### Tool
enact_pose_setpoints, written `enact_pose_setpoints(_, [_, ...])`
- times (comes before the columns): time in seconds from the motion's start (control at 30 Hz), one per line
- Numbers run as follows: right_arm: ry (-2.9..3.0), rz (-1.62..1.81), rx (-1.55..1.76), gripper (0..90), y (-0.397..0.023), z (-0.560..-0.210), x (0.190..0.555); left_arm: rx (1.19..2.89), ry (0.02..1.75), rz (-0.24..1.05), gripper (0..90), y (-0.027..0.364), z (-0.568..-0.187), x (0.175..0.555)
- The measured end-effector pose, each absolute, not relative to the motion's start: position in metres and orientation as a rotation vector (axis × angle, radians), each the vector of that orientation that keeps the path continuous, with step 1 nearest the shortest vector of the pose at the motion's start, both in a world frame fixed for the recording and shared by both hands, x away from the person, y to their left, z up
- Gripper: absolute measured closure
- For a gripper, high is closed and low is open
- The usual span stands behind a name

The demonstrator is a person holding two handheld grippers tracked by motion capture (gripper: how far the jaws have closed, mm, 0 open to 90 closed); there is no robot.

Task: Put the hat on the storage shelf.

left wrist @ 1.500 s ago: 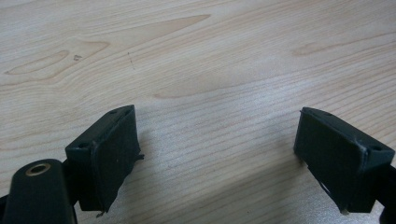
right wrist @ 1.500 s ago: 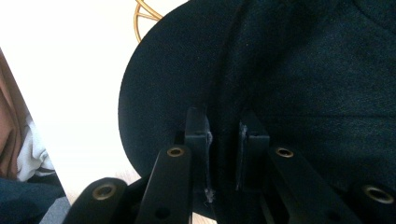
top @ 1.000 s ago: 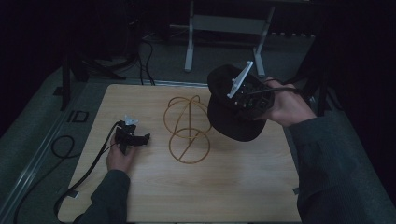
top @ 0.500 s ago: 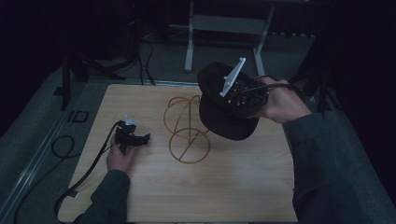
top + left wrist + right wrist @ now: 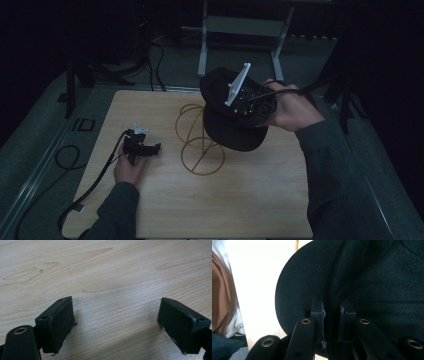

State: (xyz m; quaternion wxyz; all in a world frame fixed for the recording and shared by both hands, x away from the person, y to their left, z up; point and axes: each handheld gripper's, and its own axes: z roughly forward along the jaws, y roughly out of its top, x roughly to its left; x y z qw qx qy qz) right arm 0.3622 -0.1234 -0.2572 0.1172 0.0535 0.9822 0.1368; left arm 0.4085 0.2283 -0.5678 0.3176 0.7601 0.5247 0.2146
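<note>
A gold wire stand [image 5: 197, 137], a round ring base with an upright stem and looped wire above, sits near the middle of the wooden table [image 5: 260, 200] and serves as the reference point. The black cap [image 5: 227, 117] is held in the air directly against the stand's right side, overlapping its upper loops from the high view; whether cloth touches wire cannot be told. The right gripper [image 5: 239, 105] is carried by the right hand [image 5: 292, 107] to the right of the stand and above the table. In the right gripper view its jaws are drawn narrow and pinch a fold of the cap [image 5: 372, 277] between the pads [image 5: 318, 308]. A strip of the stand's wire [image 5: 296, 245] shows past the cap's brim at the top of that view. The left gripper [image 5: 141, 147] lies low on the table well to the left of the stand, with the left hand [image 5: 129, 167] behind it and its cable [image 5: 95, 182] trailing off toward the table's near left edge. In the left gripper view its jaws stand wide apart over bare wood [image 5: 112, 277], holding nothing
</note>
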Motion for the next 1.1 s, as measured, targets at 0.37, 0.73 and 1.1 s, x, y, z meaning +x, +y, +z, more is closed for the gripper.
enact_pose_setpoints(0.37, [2.875, 0.403, 0.041, 78.2, -0.103, -0.257, 0.358, 1.998, 1.381, 0.565, 13.4, 0.228, -0.568, 0.409])
enact_pose_setpoints(0.73, [2.870, 0.404, -0.030, 77.7, -0.090, -0.257, 0.354, 1.999, 1.381, 0.566, 13.4, 0.228, -0.568, 0.409])
enact_pose_setpoints(1.1, [2.863, 0.410, -0.086, 77.6, -0.077, -0.255, 0.349, 1.996, 1.383, 0.565, 13.4, 0.228, -0.568, 0.408])
